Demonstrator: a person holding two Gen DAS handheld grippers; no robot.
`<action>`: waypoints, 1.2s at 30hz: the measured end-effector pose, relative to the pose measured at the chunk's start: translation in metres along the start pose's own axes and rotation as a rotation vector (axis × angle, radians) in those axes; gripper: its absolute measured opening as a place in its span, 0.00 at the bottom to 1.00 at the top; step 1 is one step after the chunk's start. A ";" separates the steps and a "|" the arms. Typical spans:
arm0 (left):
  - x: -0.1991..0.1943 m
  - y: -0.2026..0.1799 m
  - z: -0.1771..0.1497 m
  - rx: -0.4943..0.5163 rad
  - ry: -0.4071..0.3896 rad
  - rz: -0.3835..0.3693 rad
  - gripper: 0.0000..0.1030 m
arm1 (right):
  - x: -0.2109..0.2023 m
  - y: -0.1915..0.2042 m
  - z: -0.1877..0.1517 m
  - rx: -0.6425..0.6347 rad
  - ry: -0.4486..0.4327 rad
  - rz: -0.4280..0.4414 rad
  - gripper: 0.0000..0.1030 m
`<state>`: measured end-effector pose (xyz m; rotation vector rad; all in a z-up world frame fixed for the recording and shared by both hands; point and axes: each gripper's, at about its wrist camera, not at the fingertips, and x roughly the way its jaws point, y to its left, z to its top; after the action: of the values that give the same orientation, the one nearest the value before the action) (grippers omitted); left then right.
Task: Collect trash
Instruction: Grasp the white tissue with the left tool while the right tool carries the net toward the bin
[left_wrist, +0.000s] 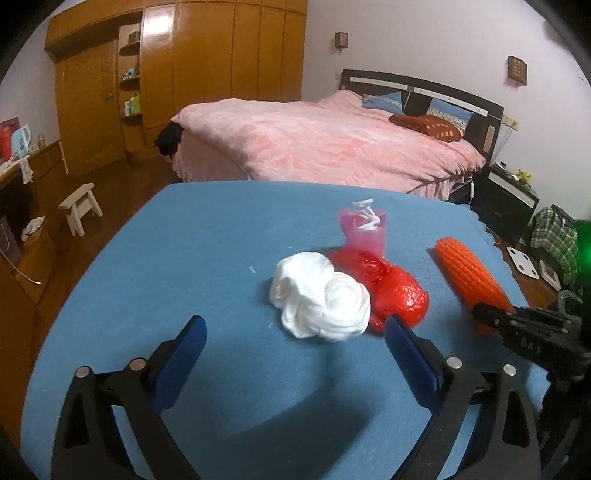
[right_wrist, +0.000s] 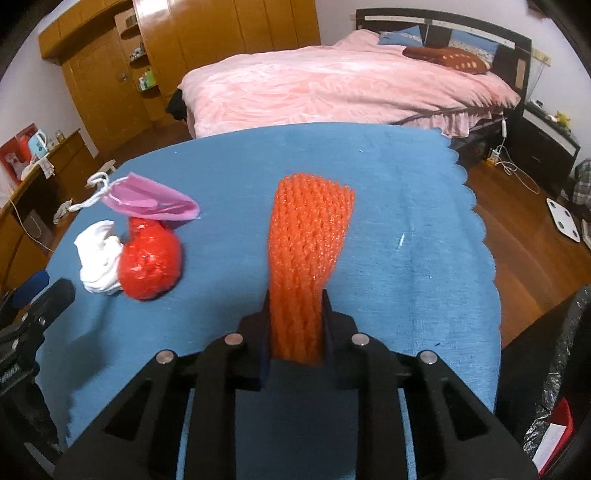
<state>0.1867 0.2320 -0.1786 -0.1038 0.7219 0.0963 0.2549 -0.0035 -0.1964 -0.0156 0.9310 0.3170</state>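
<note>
Right tool (right_wrist: 295, 314) is clamped on the orange foam net (right_wrist: 310, 236) above the blue bench (right_wrist: 406, 206). Left tool (left_wrist: 295, 332) gapes before the white wad (left_wrist: 321, 295). Best lift the net clear without dragging.

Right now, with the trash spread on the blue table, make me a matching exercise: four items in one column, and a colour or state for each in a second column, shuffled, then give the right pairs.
Items
1. foam net sleeve
2. crumpled tissue wad
3. plastic bag bundle
4. drawstring pouch

States
A. pink, with a white cord
B. orange, clamped in the right gripper
C. white, lying just ahead of the open left gripper
D. shiny red, lying against the tissue

Pairs: 1-B, 2-C, 3-D, 4-A
</note>
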 end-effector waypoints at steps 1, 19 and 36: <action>0.002 -0.001 0.001 0.000 0.004 0.000 0.90 | 0.001 0.000 -0.001 -0.005 -0.002 -0.003 0.21; 0.037 -0.018 0.005 0.023 0.097 -0.097 0.46 | 0.004 0.000 -0.002 -0.021 -0.002 -0.016 0.23; -0.013 -0.008 -0.014 -0.027 0.055 -0.067 0.39 | 0.003 0.002 -0.002 -0.038 -0.004 -0.025 0.22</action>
<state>0.1692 0.2212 -0.1798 -0.1563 0.7715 0.0393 0.2542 -0.0008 -0.1997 -0.0613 0.9203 0.3112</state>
